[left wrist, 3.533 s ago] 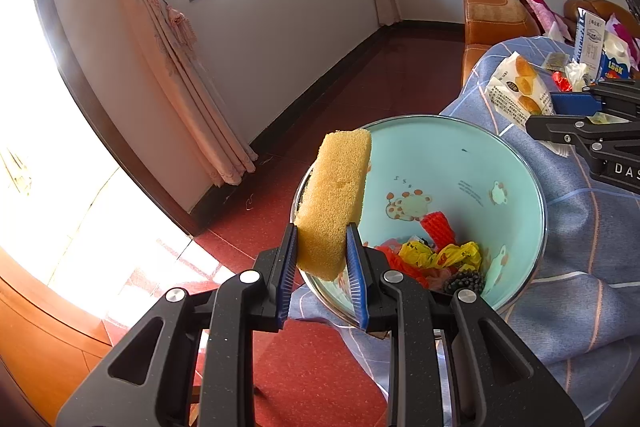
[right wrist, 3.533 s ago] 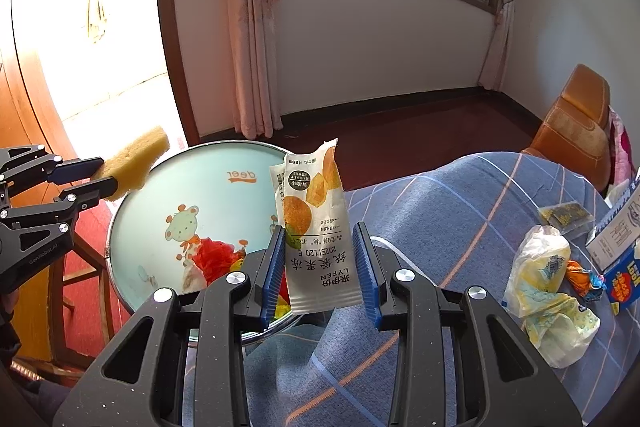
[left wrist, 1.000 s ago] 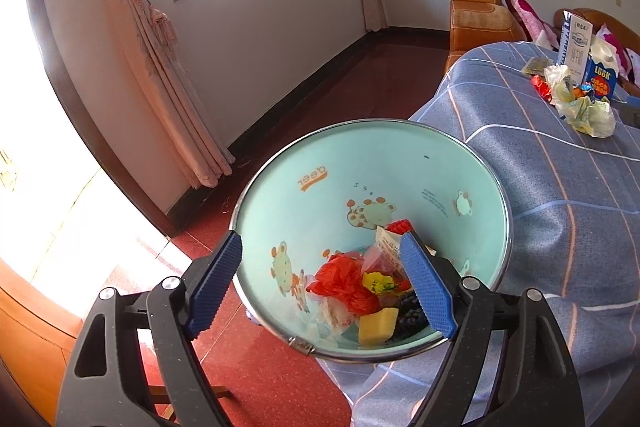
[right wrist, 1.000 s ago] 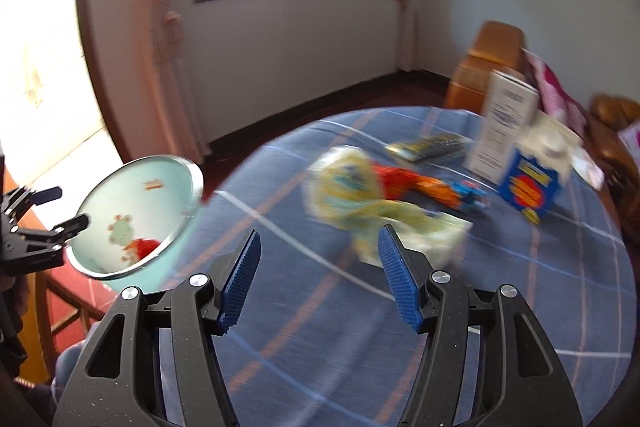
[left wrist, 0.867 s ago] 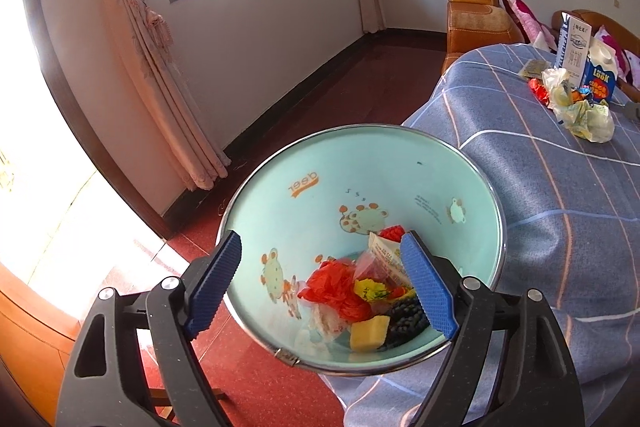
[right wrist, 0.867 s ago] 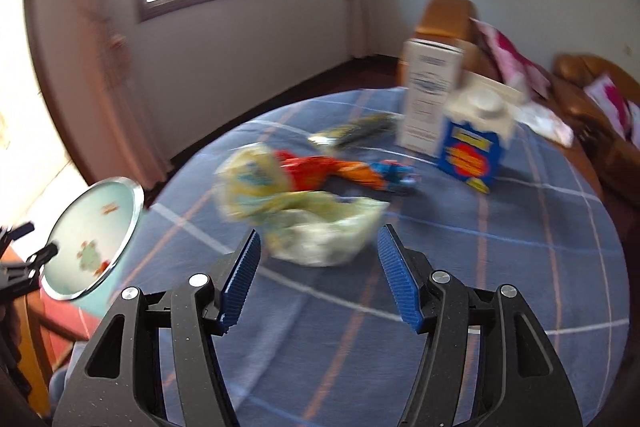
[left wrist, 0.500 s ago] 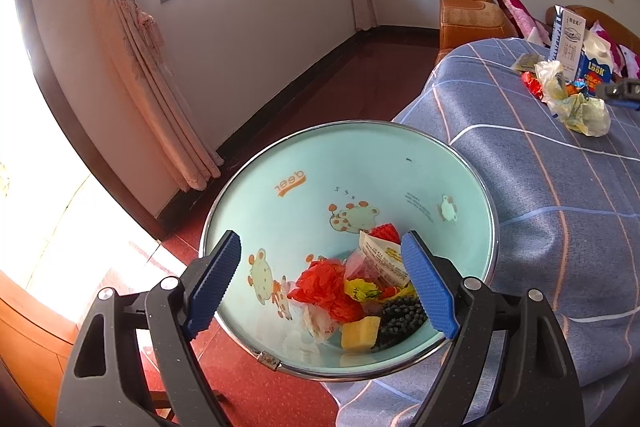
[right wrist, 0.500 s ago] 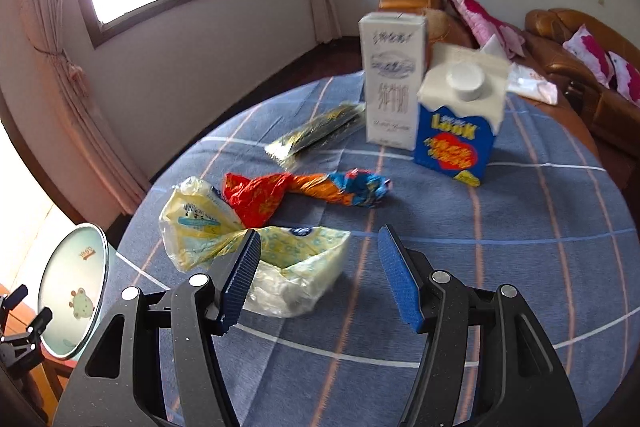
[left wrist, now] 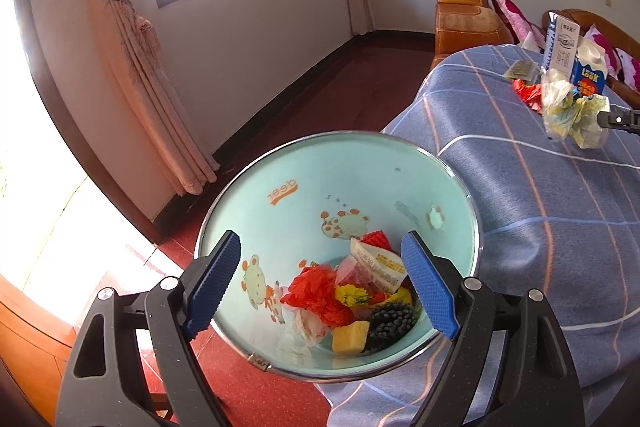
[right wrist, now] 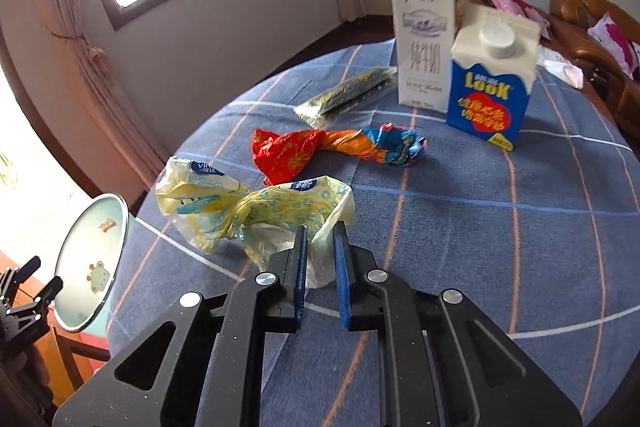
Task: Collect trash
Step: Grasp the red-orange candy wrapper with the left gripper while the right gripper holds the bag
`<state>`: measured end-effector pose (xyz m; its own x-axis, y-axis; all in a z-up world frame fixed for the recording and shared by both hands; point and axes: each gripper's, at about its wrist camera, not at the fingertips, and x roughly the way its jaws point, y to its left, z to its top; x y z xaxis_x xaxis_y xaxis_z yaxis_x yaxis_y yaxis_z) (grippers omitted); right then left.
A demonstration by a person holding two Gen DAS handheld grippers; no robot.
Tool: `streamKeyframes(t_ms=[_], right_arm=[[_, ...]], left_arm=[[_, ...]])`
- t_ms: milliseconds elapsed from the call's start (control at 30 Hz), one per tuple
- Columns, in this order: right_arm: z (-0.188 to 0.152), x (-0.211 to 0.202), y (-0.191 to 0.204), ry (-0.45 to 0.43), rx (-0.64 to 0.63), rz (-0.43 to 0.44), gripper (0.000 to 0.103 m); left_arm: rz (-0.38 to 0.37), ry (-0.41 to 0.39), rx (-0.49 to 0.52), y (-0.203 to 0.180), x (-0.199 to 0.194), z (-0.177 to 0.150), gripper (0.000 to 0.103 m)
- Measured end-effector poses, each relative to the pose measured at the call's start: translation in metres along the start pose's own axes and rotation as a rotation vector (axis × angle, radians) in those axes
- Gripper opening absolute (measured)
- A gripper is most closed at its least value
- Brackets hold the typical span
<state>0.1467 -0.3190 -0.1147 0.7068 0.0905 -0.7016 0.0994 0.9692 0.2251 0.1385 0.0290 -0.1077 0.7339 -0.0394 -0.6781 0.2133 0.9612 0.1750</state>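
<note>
Right gripper [right wrist: 320, 259] moved in, closing on yellow bag [right wrist: 256, 215]

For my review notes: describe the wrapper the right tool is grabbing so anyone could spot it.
On the blue checked tablecloth, nearest the camera, lies a crumpled yellow plastic bag with the right tool closing on its near edge. It is pale and translucent with blue print, unlike the twisted red-orange wrapper behind.

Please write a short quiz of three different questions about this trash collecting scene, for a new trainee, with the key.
1. True or false: the right tool is closing on the yellow plastic bag.
2. Which carton has a round white cap? A) tall white carton B) blue carton
3. Fill in: the sponge piece lies inside the ____.

Key: 1 true; 2 B; 3 bin
</note>
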Motion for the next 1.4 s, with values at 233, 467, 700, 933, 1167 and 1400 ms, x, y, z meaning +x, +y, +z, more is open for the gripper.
streamKeyframes(t_ms=[233,467,700,933,1167,1400], right_arm=[[-0.001,-0.056,-0.054,-0.121,0.098,-0.075,0.014],[-0.006,-0.077,-0.133,-0.148,0.216,-0.171,0.014],[-0.007,-0.077,-0.168,-0.143,0.264,-0.169,0.014],[-0.003,-0.065,-0.175,-0.121,0.272,-0.114,0.015],[-0.004,-0.06,-0.168,-0.107,0.261,-0.102,0.015],[-0.011,-0.07,-0.156,-0.115,0.258,-0.108,0.015]], left_arm=[[-0.089,-0.051,0.066,-0.057,-0.001,0.045,0.081],[-0.216,-0.089,0.162,-0.151,0.015,0.097,0.082],[-0.266,-0.046,0.24,-0.227,0.056,0.128,0.082],[-0.256,0.037,0.241,-0.248,0.098,0.138,0.08],[-0.328,0.089,0.255,-0.245,0.102,0.134,0.019],[-0.309,0.038,0.234,-0.217,0.072,0.126,0.013]])
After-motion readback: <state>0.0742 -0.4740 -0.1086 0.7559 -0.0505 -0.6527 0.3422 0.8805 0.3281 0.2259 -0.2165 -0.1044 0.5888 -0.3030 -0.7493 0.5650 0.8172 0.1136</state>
